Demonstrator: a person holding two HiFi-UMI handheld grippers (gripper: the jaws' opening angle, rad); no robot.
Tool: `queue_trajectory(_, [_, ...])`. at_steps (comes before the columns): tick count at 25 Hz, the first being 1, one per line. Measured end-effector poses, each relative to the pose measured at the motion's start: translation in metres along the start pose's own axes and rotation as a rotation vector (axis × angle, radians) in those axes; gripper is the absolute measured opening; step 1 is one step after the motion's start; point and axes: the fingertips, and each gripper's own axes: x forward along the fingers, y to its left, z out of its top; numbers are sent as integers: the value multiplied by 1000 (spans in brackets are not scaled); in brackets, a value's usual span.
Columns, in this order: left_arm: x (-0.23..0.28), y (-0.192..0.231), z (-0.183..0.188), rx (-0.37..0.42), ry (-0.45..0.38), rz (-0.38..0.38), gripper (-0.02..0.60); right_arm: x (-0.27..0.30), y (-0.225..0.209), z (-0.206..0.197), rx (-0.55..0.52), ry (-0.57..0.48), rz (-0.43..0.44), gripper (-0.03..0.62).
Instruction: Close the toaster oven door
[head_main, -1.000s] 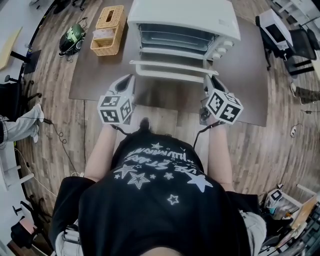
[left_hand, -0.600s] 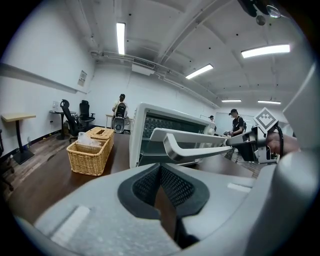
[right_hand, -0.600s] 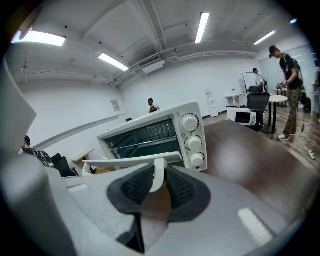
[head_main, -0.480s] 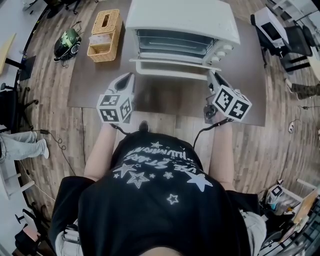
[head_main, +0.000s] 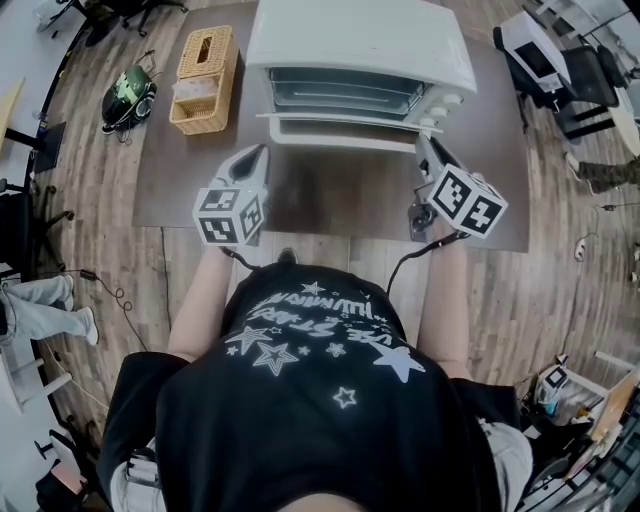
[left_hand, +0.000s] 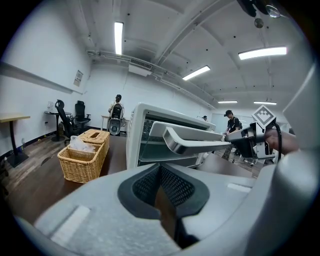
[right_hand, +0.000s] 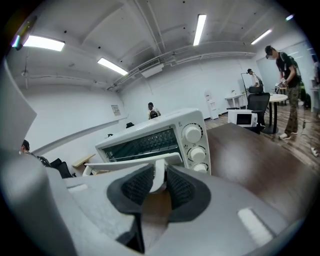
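Gripping the door handle (right_hand: 125, 167) at its right end: right claw (right_hand: 156, 182), pads clamped on it. On the toaster oven (head_main: 360, 40) the door (head_main: 345, 132) hangs part-open, tilted. Closed and empty, left claw (left_hand: 160, 187) sits just before the oven's left front.

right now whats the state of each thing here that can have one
toaster oven door: partly open, tilted, not yet closed
right hand-held gripper: shut on the door handle, at its right end
left hand-held gripper: shut, nothing in it, clear of the door
wicker basket: upright, open top, something white inside
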Motion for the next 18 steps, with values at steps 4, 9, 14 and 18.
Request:
queue_trajectory(4, [6, 4, 3, -2, -2, -4, 11, 5, 0, 10, -1, -19, 0, 89])
queue_trajectory(9, [12, 7, 8, -3, -9, -13, 11, 10, 0, 23, 15, -56, 1, 89])
queue_trajectory(14, [19, 14, 10, -8, -12, -12, 11, 17, -1, 31, 9, -66, -5, 89])
queue_trajectory(18, [26, 20, 12, -14, -16, -17, 11, 25, -2, 39, 1, -73, -13, 89])
